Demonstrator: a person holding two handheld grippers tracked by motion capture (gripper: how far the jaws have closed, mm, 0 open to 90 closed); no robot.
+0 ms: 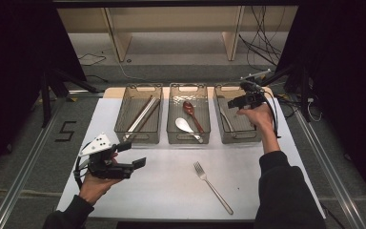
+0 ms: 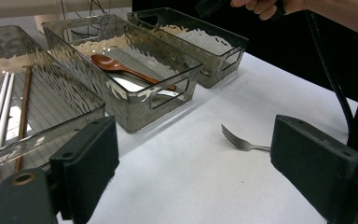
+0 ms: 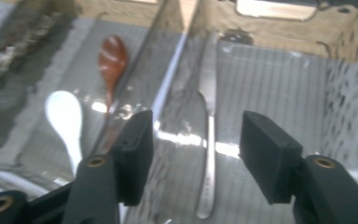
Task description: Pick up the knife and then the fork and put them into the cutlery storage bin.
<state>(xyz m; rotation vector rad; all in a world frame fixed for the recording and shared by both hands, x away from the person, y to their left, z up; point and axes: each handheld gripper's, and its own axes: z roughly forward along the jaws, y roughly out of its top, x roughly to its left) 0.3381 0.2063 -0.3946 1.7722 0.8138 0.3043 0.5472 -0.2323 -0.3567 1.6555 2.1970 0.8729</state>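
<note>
White table (image 1: 171, 191), three clear bins in a row at its far edge. Right bin (image 1: 255, 136): a metal knife (image 3: 209, 154) lies flat on its floor, directly under the right gripper (image 3: 196, 154), whose jaws stand spread and hold nothing. Fork (image 1: 213, 187) lies loose on the table, in front of the middle bin (image 1: 205, 136). Left gripper (image 1: 132, 155) hovers spread and empty, well left of the fork. Fork looks stiff, light, slick; best pinched mid-handle.
</note>
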